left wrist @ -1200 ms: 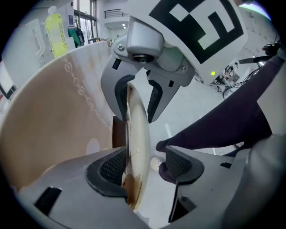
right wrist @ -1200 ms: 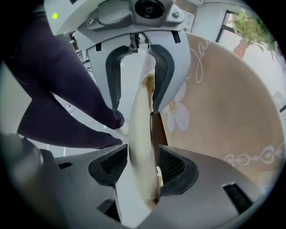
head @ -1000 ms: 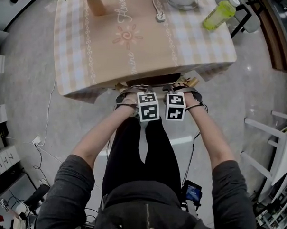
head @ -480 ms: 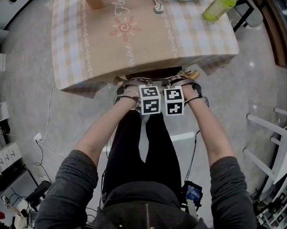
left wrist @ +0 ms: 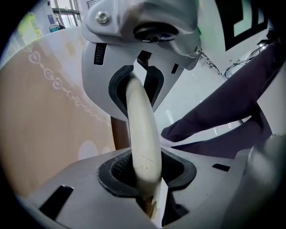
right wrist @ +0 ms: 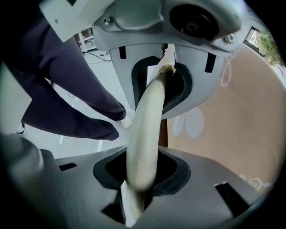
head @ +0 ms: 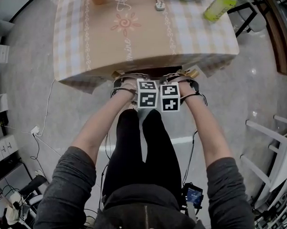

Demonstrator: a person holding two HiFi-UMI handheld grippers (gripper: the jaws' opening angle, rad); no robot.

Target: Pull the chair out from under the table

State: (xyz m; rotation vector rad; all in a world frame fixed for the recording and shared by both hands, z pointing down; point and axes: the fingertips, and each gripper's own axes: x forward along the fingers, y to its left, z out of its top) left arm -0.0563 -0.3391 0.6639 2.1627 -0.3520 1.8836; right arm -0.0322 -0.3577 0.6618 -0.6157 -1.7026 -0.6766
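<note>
The chair (head: 152, 73) is tucked under the table (head: 137, 40); only a dark strip of it shows below the cloth's near edge. Its cream top rail (left wrist: 136, 107) runs between the jaws of my left gripper (left wrist: 142, 134), whose pads press on it. My right gripper (right wrist: 147, 129) clamps the same rail (right wrist: 152, 103). Both pairs of jaws have just been closing on the rail. In the head view the left gripper (head: 147, 94) and the right gripper (head: 169, 96) sit side by side at the table's edge, pointing down, their fingertips hidden.
On the checked cloth stand a green bottle (head: 219, 6) and a white plug (head: 159, 5). The person's dark legs (head: 132, 149) stand just behind the grippers. A white rack (head: 270, 141) is at the right, and cables (head: 38, 140) lie on the floor at the left.
Table and grippers sit slightly higher in the head view than before. Both grippers have kept their place at the table's edge, and their cubes have rolled a little.
</note>
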